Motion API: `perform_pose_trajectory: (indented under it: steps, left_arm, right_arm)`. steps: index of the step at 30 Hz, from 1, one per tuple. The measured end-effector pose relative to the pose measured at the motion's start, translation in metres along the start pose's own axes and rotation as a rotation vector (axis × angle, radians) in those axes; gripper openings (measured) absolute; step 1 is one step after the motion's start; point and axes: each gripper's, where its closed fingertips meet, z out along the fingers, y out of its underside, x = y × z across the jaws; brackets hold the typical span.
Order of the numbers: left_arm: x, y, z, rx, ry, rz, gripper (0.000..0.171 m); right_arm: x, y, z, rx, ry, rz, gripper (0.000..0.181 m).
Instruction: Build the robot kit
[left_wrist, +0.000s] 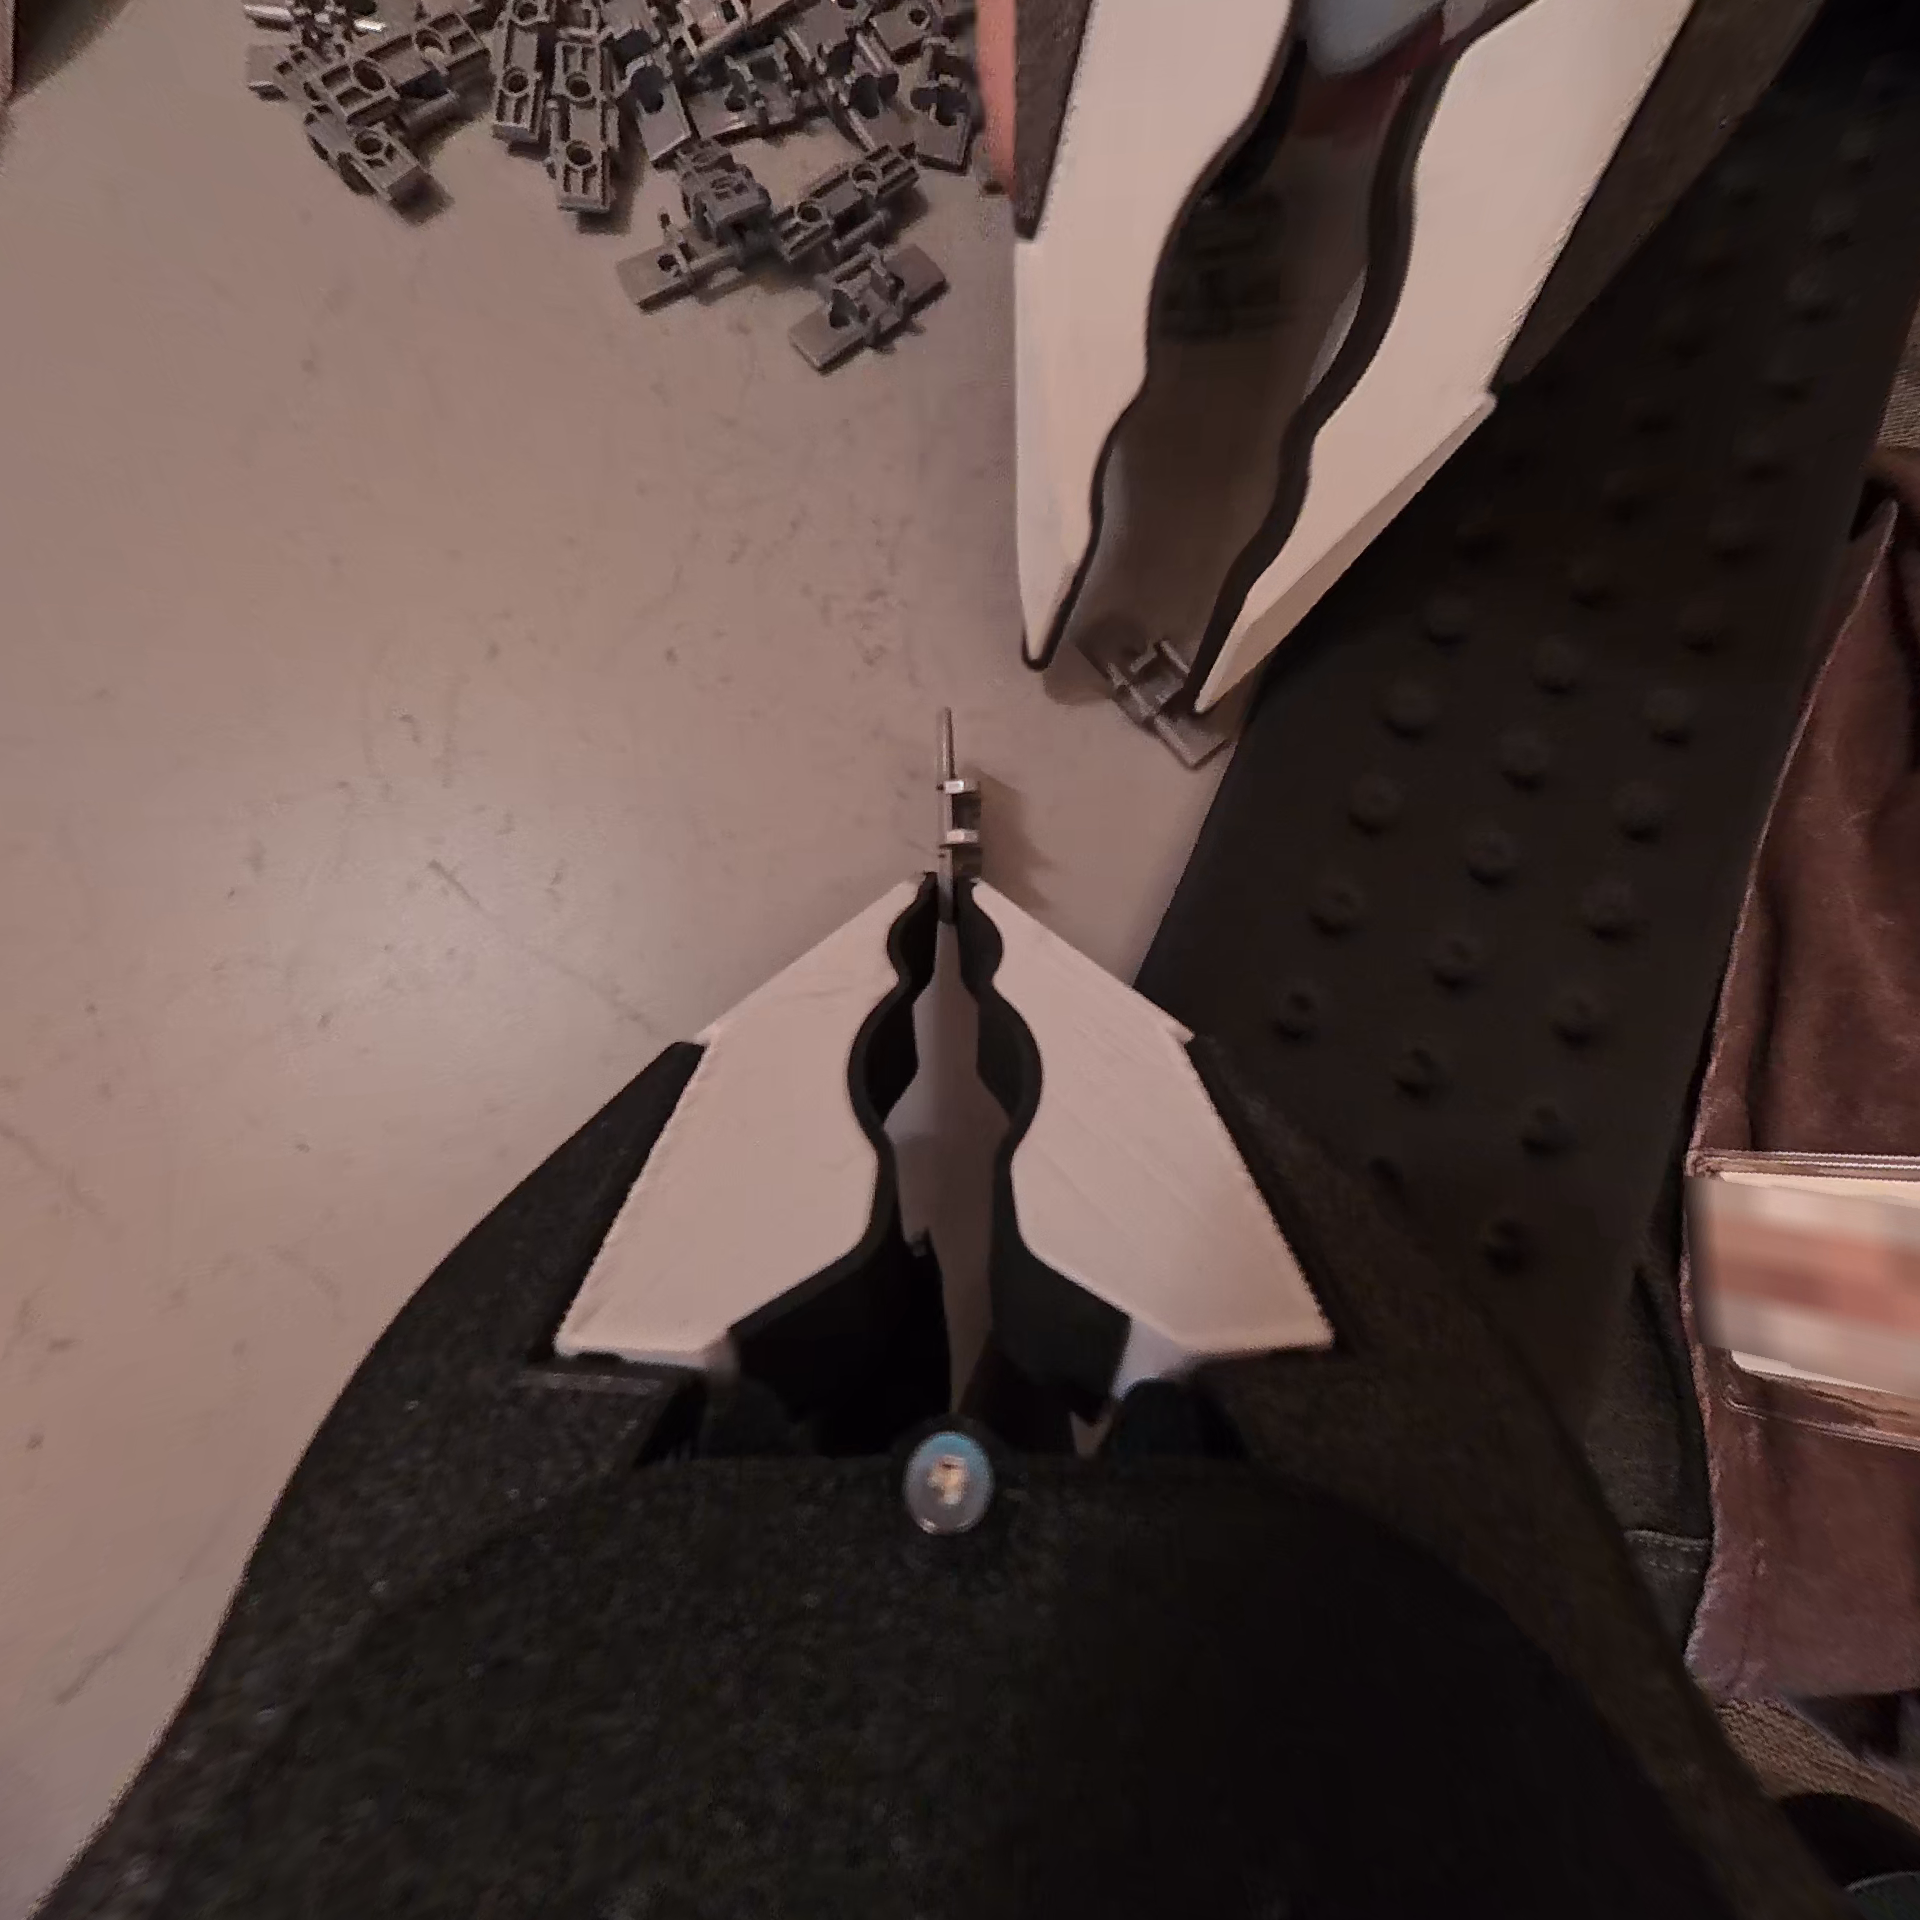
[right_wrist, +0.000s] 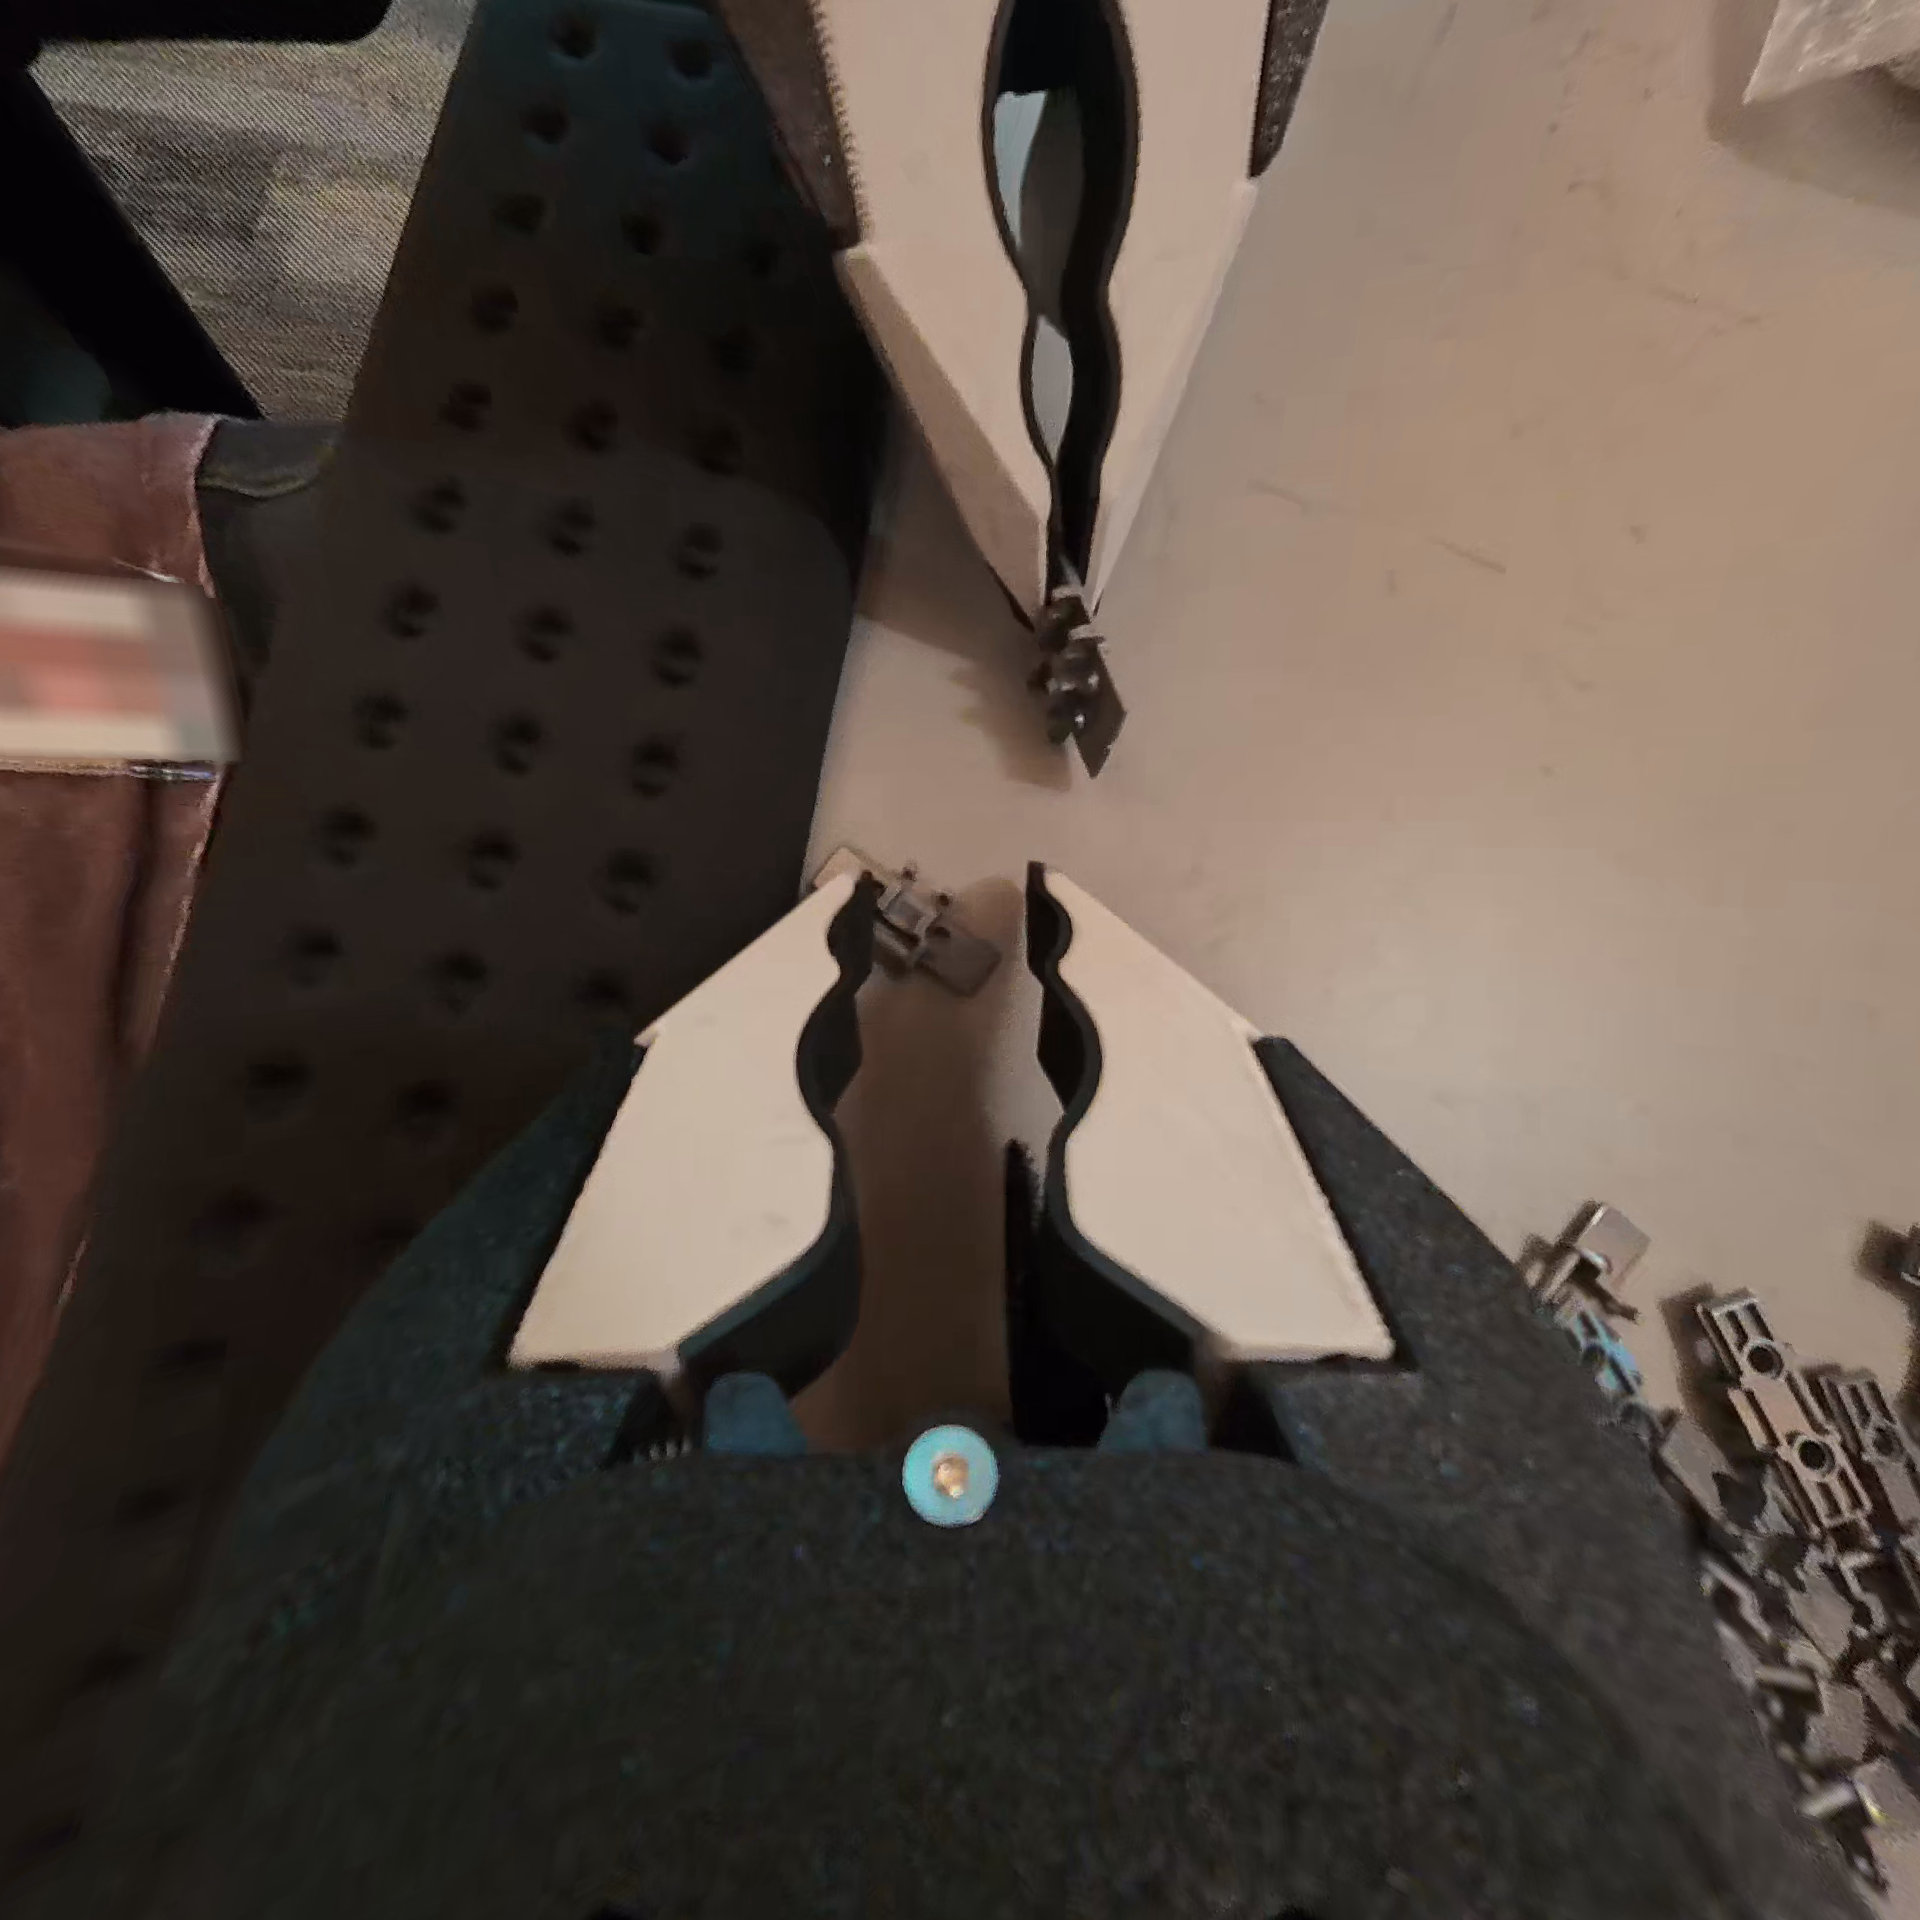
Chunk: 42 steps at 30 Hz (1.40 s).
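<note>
We see the left gripper (left_wrist: 948, 894), with white fingers lined in black, pressed together on a small grey plastic clip part (left_wrist: 956, 805). The part stands on edge and sticks out past the fingertips, above the pale scuffed table surface (left_wrist: 416, 727). In the right wrist view the same left gripper (right_wrist: 1060, 592) comes from the top with this part (right_wrist: 1081, 691) hanging from its tips.

The right gripper (right_wrist: 940, 883) has its jaws spread apart. Between the tips lies a second small grey plastic clip part (right_wrist: 925, 935), flat on the table (right_wrist: 1455, 623) and touching the left finger; the right finger is apart from it. In the left wrist view this second part (left_wrist: 1158, 691) shows just under the tips of the right gripper (left_wrist: 1117, 665).

A black rubber mat with round bumps (left_wrist: 1507, 831) lies just beside both parts. A loose pile of similar grey plastic parts (left_wrist: 623, 125) rests well apart on the table, and a brown cloth (left_wrist: 1818, 1039) lies beyond the mat.
</note>
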Motion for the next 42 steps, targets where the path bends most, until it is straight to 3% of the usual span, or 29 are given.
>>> perform_pose_trajectory:
  steps: [11,16,20,24,29,35,42]
  left_arm:
    - [0.001,0.001,-0.001,-0.001,0.004,0.003,0.002]
    - [-0.002,0.004,-0.002,-0.003,0.004,-0.014,0.002]
    - [-0.001,0.004,-0.002,-0.004,0.005,-0.015,0.002]
    - [-0.001,0.004,-0.001,-0.003,0.012,-0.016,0.002]
    - [-0.001,0.003,-0.001,-0.002,0.021,-0.022,0.002]
    - [-0.004,0.007,-0.005,-0.003,0.008,-0.024,0.003]
    - [-0.008,0.011,-0.009,0.004,0.008,-0.046,0.003]
  right_arm:
    - [-0.001,-0.004,-0.02,0.029,-0.05,0.006,0.031]
    - [0.008,0.017,-0.015,-0.176,-0.096,-0.079,0.039]
    - [0.003,0.02,-0.01,-0.212,-0.11,-0.167,0.034]
    - [-0.002,0.014,-0.011,-0.183,-0.085,-0.208,0.038]
    - [-0.002,-0.009,-0.018,-0.116,-0.133,-0.182,0.028]
    - [0.008,-0.007,0.003,-0.197,-0.195,-0.176,0.039]
    - [0.008,-0.002,0.013,-0.262,-0.202,-0.227,0.032]
